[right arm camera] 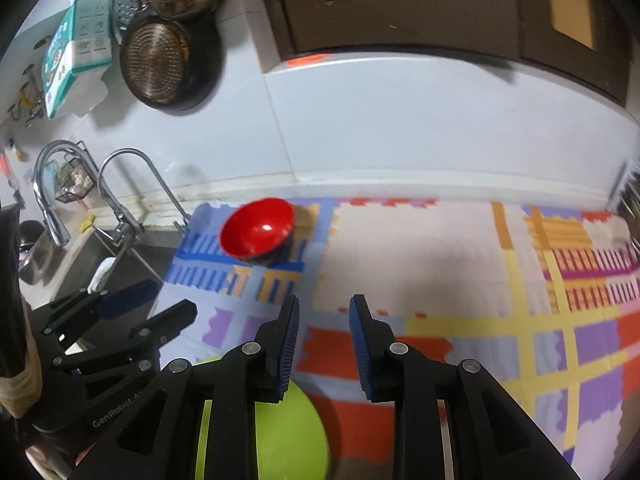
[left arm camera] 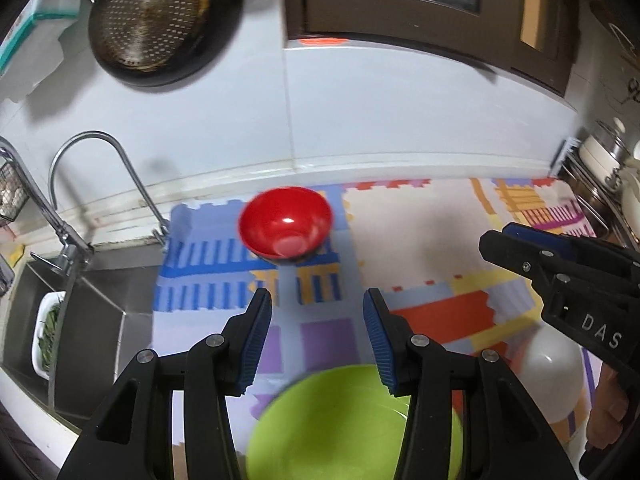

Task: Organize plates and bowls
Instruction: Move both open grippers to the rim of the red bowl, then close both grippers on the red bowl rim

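On the mat (left arm camera: 420, 240) sits a red bowl (left arm camera: 286, 222), probably light, slick plastic; grip its rim. Left gripper (left arm camera: 317, 336) and right gripper (right arm camera: 324, 344) gape, empty.

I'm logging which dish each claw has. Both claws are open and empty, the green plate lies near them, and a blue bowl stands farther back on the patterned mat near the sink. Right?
One thing is off: the bowl is red, not blue, as the left wrist view shows. The rest holds: the left claw and right claw are open and empty, with the green plate near them.
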The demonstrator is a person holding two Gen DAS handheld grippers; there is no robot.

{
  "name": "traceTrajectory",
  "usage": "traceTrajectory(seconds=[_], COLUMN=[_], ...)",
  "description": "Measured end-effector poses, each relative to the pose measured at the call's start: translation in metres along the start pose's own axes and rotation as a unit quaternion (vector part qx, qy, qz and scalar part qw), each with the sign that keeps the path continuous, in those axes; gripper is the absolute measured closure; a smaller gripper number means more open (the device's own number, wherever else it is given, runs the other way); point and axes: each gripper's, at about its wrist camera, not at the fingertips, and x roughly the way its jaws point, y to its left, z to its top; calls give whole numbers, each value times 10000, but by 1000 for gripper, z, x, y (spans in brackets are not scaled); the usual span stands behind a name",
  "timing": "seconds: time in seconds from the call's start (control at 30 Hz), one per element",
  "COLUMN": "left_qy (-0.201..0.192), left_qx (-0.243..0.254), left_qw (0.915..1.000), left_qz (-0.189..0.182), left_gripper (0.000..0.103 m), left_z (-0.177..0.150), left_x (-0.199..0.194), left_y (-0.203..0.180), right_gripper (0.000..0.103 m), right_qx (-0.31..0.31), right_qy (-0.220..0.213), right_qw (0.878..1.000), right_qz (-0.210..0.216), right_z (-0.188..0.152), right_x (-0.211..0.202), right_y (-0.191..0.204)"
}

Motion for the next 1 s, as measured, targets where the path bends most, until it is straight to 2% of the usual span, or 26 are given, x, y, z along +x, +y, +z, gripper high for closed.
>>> traceTrajectory(seconds=[0.17,0.4,0.7,1.0], left_qy=[-28,30,162,411], left_qx=[-97,-235,-247,-308], left_qw=[9999,9994,9989,9984], left_qz=[136,256,362,248], left_gripper=[54,54,54,54], left_z=[12,27,38,46], left_x=[10,37,87,142], left_y=[25,51,79,92], right_gripper=[76,76,76,76], right_qx=[-62,-288,-471,-586], right_qy=[147,479,849,1112], right_qw=[9996,9981,9951,9918], right_qz=[215,268,210,222], right_z=[20,43,62,71], right_x=[21,59,120,177], right_y=[17,36,42,44])
